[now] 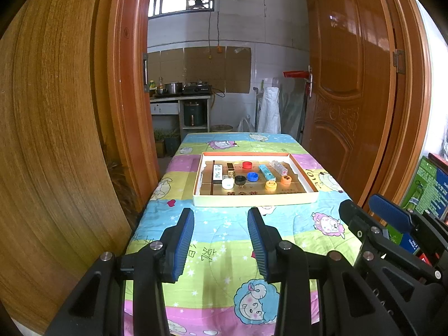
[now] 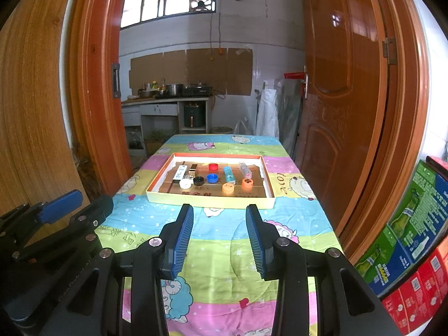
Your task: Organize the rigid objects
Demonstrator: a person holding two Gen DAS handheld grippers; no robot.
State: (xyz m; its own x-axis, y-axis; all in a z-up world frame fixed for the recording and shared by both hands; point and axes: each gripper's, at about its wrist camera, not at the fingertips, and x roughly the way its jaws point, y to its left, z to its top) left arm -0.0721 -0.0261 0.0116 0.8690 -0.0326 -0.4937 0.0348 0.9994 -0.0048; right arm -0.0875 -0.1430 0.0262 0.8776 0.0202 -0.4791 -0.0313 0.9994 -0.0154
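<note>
**A:** We are in a doorway with brown wooden doors on both sides and a kitchen behind. In front of us is a table [image 1: 224, 224] with a bright cartoon sheep cloth.

**B:** And on the table sits a flat cardboard tray [image 1: 253, 200]. All the little hard things are inside it.

**A:** Let's go from left to right. First a white box [image 1: 217, 172] and a gold and black box [image 1: 230, 168] just beside it. Then a white cap [image 1: 227, 183], a black cap [image 1: 240, 180], a blue cap [image 1: 252, 176] and a red cap [image 1: 247, 164] farther back.

**B:** Then a long light-blue thing [image 1: 266, 172], a yellow cap [image 1: 270, 186], an orange cap [image 1: 286, 179] and a clear see-through piece [image 1: 279, 167].

**A:** Are we tidying now, or are we done?

**B:** We cannot tell. Everything already lies in the tray, in loose rows. That could be a mix waiting to be sorted, or it could be the tidy end.

**A:** What are our claws doing?

**B:** Our left claw [image 1: 221, 240] is spread wide with nothing in it. Our right claw [image 2: 219, 238] is spread wide too, also holding nothing. Both hang over the cloth, well back from the tray.

**A:** So if we pick something?

**B:** We think we would reach far forward and come down over one small piece, without bumping the ones close beside it.
</note>
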